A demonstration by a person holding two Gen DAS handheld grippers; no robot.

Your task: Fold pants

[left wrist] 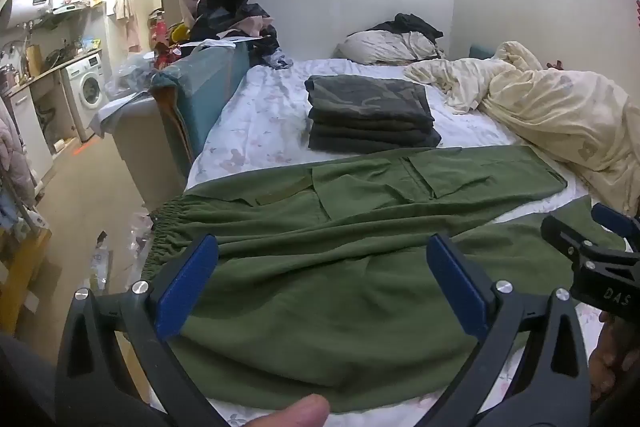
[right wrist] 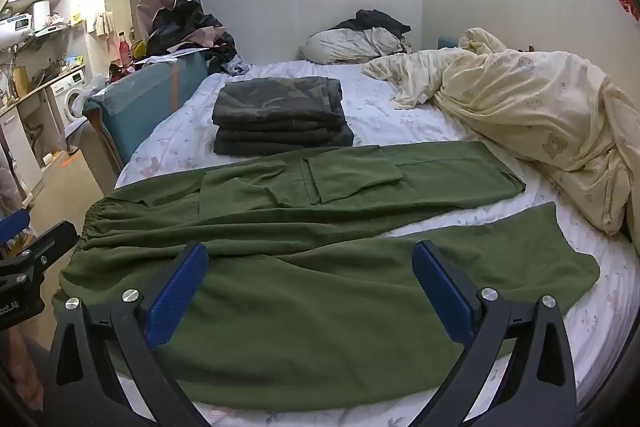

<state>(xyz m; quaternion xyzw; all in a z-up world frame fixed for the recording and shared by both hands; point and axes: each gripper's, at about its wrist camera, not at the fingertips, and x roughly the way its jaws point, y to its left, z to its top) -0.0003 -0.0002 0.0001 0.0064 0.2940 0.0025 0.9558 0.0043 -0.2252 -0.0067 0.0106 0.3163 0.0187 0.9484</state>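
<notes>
Green cargo pants lie spread flat across the near end of the bed, elastic waistband to the left, both legs running right and splayed apart. My left gripper hovers open above the pants' seat, near the waistband, its blue pads wide apart with nothing between them. My right gripper hangs open over the nearer leg, also holding nothing. The right gripper shows at the right edge of the left wrist view. A thumb peeks in at the bottom there.
A stack of folded dark and camouflage pants sits just behind the green pair. A crumpled cream duvet fills the bed's right side, pillows at the head. Left of the bed stand a teal padded board and floor clutter.
</notes>
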